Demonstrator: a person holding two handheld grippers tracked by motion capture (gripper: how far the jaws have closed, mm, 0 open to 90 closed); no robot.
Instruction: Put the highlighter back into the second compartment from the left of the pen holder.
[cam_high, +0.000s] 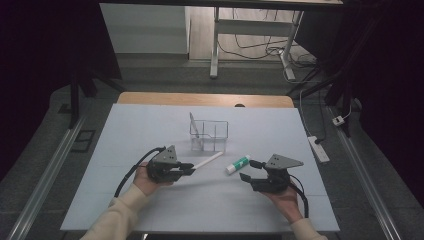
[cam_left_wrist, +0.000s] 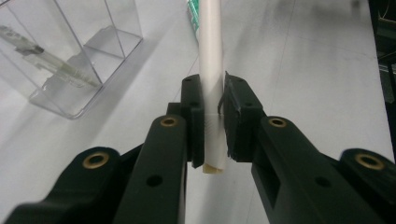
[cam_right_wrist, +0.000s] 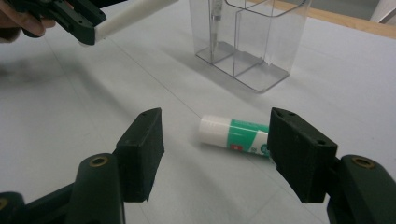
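Observation:
My left gripper (cam_high: 189, 168) (cam_left_wrist: 212, 105) is shut on one end of a white stick (cam_high: 208, 160) (cam_left_wrist: 210, 60), which points right toward the clear holder. In the right gripper view that same white stick (cam_right_wrist: 133, 13) shows at the upper left, held by the left gripper (cam_right_wrist: 88, 28). A green and white glue stick (cam_high: 237, 164) (cam_right_wrist: 236, 134) lies on the white mat. My right gripper (cam_high: 249, 170) (cam_right_wrist: 215, 154) stands open just short of it, jaws wide, touching nothing.
A clear divided plastic holder (cam_high: 209, 135) (cam_left_wrist: 70, 56) (cam_right_wrist: 252, 37) stands mid-table with a pen (cam_high: 194, 125) (cam_left_wrist: 51, 63) leaning in its left compartment. The white mat (cam_high: 150, 125) covers a wooden table. A power strip (cam_high: 318, 149) and cables lie on the floor at right.

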